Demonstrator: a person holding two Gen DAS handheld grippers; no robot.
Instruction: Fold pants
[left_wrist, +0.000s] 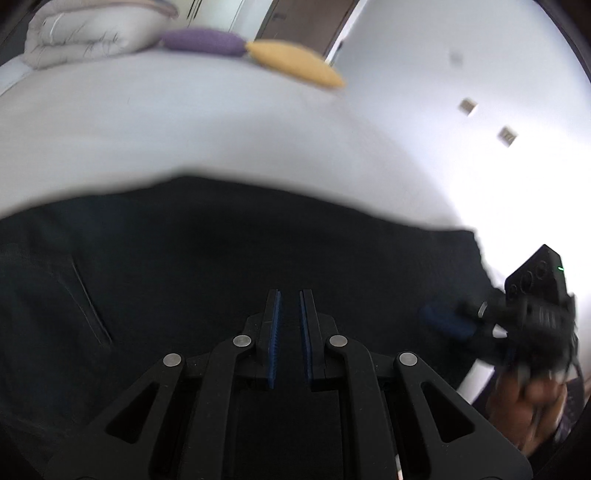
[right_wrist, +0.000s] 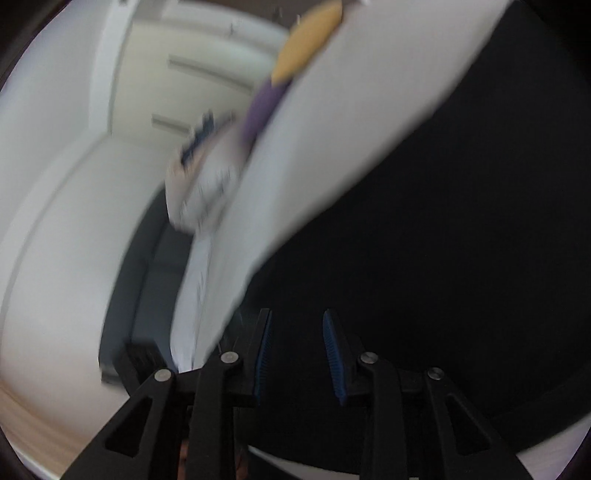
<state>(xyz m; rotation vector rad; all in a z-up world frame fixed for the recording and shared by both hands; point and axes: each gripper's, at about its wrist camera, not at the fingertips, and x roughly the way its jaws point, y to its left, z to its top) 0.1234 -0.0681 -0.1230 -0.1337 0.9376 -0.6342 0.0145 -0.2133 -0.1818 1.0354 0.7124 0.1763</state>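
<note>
Black pants (left_wrist: 221, 251) lie spread flat on a white bed (left_wrist: 184, 122), a stitched pocket seam showing at the left. My left gripper (left_wrist: 290, 306) hovers over the middle of them, its blue pads nearly together and no cloth visible in the narrow gap. In the right wrist view the pants (right_wrist: 443, 221) fill the right half. My right gripper (right_wrist: 297, 332) stands open above their left edge with nothing between its pads. It also appears blurred in the left wrist view, the right gripper (left_wrist: 439, 319) at the pants' right edge, held by a hand (left_wrist: 528, 406).
A purple pillow (left_wrist: 203, 40), a yellow pillow (left_wrist: 295, 62) and a folded white duvet (left_wrist: 85, 33) sit at the far end of the bed. In the right wrist view the bed's edge (right_wrist: 195, 295) drops to a dark frame and a light floor on the left.
</note>
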